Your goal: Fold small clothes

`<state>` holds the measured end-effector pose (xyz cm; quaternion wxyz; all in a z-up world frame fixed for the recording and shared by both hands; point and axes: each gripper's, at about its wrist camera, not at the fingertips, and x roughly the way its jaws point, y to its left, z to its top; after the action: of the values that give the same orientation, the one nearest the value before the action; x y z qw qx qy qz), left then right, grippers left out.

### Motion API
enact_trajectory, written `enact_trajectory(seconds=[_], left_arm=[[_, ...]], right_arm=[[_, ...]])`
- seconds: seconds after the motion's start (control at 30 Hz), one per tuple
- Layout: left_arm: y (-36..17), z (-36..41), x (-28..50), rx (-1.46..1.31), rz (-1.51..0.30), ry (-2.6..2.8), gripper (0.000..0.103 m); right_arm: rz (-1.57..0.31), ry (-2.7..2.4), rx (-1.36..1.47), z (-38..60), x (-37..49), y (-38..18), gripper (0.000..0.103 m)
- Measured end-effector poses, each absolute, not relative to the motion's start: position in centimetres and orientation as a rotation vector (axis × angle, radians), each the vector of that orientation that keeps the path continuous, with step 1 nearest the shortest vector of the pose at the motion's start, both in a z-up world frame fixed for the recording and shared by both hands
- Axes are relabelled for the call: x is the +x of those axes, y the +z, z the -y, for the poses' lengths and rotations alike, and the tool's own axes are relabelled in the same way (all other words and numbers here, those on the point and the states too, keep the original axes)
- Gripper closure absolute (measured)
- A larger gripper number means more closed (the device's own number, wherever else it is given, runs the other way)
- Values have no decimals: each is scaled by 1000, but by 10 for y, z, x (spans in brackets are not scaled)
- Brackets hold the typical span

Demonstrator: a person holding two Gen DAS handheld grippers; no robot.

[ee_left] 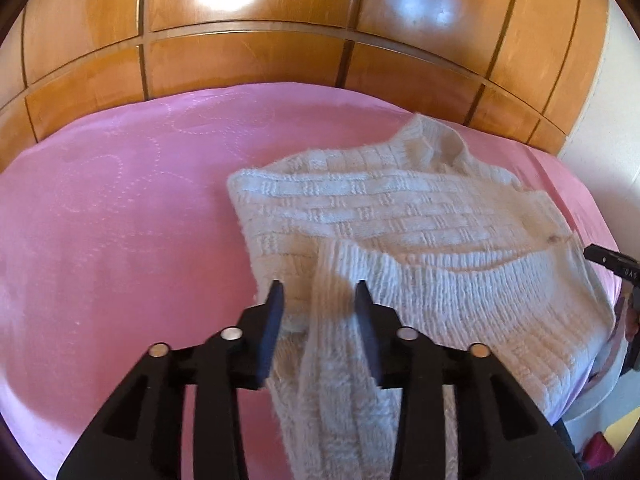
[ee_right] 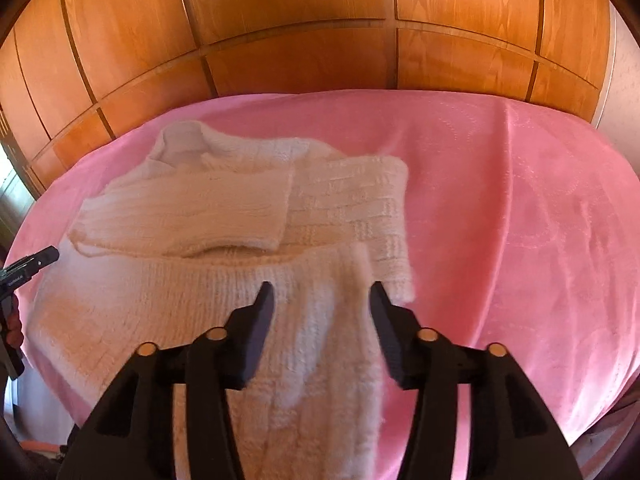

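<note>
A cream knitted sweater [ee_left: 400, 208] lies partly folded on the pink bed cover [ee_left: 120, 220], its collar at the far side. My left gripper [ee_left: 319, 286] is open above the near ribbed edge, and a strip of knit runs between its jaws without being pinched. In the right wrist view the sweater [ee_right: 200, 208] has a sleeve folded across its chest. My right gripper [ee_right: 322, 286] is open over the near fold, the knit lying loose between its jaws. At the frame edges each view shows the other gripper's black fingertip [ee_left: 600, 255] [ee_right: 40, 260].
A wooden panelled wardrobe [ee_left: 240, 60] stands right behind the bed. The pink cover [ee_right: 520, 220] stretches bare to the right of the sweater in the right wrist view, and to its left in the left wrist view. The bed's edge drops off nearby.
</note>
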<state>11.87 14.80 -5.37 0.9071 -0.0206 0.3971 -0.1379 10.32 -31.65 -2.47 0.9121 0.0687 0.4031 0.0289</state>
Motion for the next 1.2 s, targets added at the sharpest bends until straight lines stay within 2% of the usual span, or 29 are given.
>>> enact_trajectory(seconds=[0.07, 0.13, 0.17, 0.2, 0.23, 0.27, 0.37, 0.5, 0.7, 0.83, 1.0, 1.17, 1.2], left_arm=[[-57, -147, 116, -28, -824, -307, 52], [-59, -143, 114, -14, -827, -325, 52], [-61, -141, 114, -2, -831, -333, 53], [-63, -139, 115, 15, -838, -335, 58], [-66, -137, 117, 29, -846, -342, 84], [-68, -137, 118, 25, -858, -353, 95], [-68, -139, 112, 7, -838, -363, 98], [-54, -148, 99, -60, -786, -355, 99], [-5, -168, 67, -179, -657, -400, 99], [21, -178, 70, -231, -619, -398, 99], [33, -186, 126, -279, -655, -340, 99], [11, -183, 202, -276, -765, -241, 99], [4, -183, 216, -287, -790, -223, 99]], right_arm=[[-834, 51, 145, 319, 103, -27, 45], [-846, 52, 154, 319, 108, -33, 46], [-861, 63, 153, 318, 114, -36, 53], [-873, 70, 147, 316, 117, -38, 61], [-894, 76, 108, 309, 122, -43, 74], [-899, 77, 82, 305, 122, -44, 83], [-900, 64, 4, 293, 117, -44, 93], [-840, 51, 30, 298, 101, -21, 95], [-665, 88, 68, 300, 73, 51, 95], [-610, 110, 113, 304, 91, 79, 95], [-615, 92, 169, 315, 152, 84, 95], [-688, 14, 197, 324, 244, 55, 95], [-708, -9, 194, 326, 260, 46, 98]])
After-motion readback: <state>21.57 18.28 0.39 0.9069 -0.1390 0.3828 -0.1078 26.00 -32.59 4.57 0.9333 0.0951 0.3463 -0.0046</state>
